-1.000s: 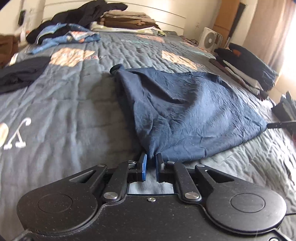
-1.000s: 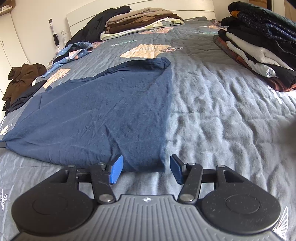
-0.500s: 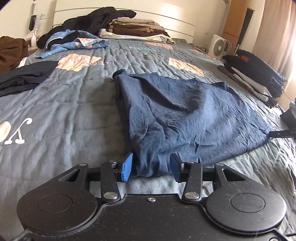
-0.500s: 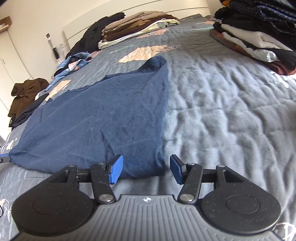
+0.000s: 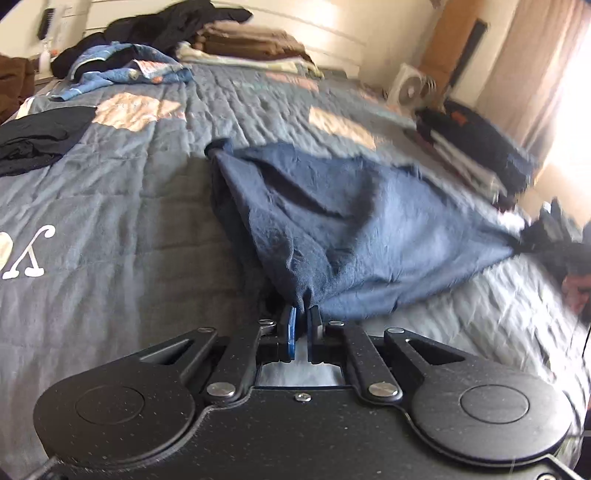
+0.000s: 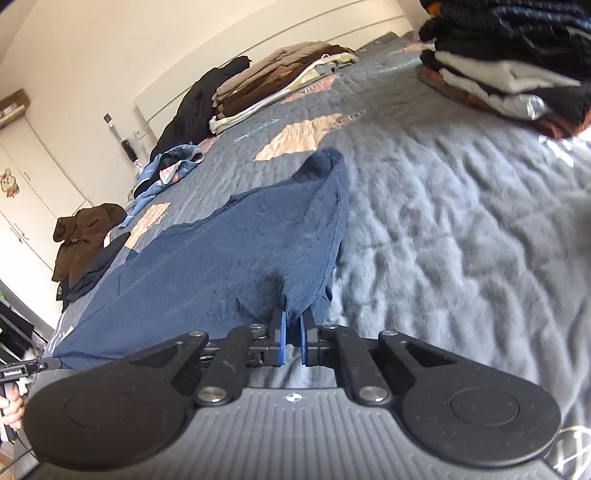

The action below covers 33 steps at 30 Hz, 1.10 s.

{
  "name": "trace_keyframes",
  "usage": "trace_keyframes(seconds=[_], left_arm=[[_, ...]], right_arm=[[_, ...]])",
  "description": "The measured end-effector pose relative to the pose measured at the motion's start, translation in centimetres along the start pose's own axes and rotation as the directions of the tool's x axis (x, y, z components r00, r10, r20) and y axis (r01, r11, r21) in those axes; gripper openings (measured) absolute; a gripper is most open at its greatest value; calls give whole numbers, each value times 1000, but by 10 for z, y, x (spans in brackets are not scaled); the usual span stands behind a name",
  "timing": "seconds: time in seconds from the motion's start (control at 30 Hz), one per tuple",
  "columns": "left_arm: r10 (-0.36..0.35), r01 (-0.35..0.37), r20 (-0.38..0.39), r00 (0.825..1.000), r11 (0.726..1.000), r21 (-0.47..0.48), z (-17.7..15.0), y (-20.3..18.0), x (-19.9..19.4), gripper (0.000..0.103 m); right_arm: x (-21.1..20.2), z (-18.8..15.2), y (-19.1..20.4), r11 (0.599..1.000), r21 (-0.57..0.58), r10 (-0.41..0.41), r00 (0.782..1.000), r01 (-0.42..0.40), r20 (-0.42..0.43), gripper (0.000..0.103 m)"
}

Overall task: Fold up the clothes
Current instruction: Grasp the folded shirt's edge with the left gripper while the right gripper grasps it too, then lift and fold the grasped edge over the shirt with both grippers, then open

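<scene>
Nearest the left wrist camera, the left gripper (image 5: 303, 320) has its blue-padded jaws pinched nearly together on a bunched corner of the dark navy cotton shirt (image 5: 354, 225), the cloth rising in a gathered ridge straight out of the pads. In the right wrist view the right gripper (image 6: 291, 328) is likewise clamped, jaws almost touching, with the opposite near corner of the same shirt (image 6: 229, 258) puckered between them. Half a second ago both pairs of jaws stood wide apart, just short of the hem; now both have closed on the fabric, and the near edge is drawn up off the bed into two peaks where it lay flat before.

Past the grippers the shirt stretches taut between the two held corners and lies on the grey quilted bedspread (image 5: 122, 229) with tan patches. To the right of it sits a stack of folded dark and white clothes (image 6: 517, 70). Farther off, near the white headboard (image 5: 325, 29), lie a crumpled blue patterned garment (image 5: 125, 70) and a pile of folded brown and beige clothes (image 6: 280, 85). The left view is motion-blurred toward its right side.
</scene>
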State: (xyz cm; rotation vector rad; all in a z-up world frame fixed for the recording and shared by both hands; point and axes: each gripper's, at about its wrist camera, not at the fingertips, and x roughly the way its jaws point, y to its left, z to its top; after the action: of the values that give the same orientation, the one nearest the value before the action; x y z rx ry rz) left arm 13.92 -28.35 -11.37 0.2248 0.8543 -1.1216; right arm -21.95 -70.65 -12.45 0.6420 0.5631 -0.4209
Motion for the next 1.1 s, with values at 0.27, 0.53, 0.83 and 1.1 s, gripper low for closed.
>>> trace_keyframes(seconds=[0.27, 0.53, 0.83, 1.1], left_arm=[[97, -97, -1, 995, 989, -113, -33, 11, -8, 45], [-26, 147, 232, 972, 841, -521, -58, -14, -29, 46], [10, 176, 255, 967, 698, -694, -73, -21, 33, 47], [73, 239, 355, 932, 612, -754, -74, -7, 53, 47]], right_arm=[[18, -13, -17, 980, -107, -186, 968, 169, -171, 13], [-2, -12, -36, 972, 227, 101, 979, -60, -174, 37], [35, -34, -39, 915, 391, 190, 962, -102, -194, 38], [57, -43, -38, 886, 445, 210, 967, -128, -141, 40]])
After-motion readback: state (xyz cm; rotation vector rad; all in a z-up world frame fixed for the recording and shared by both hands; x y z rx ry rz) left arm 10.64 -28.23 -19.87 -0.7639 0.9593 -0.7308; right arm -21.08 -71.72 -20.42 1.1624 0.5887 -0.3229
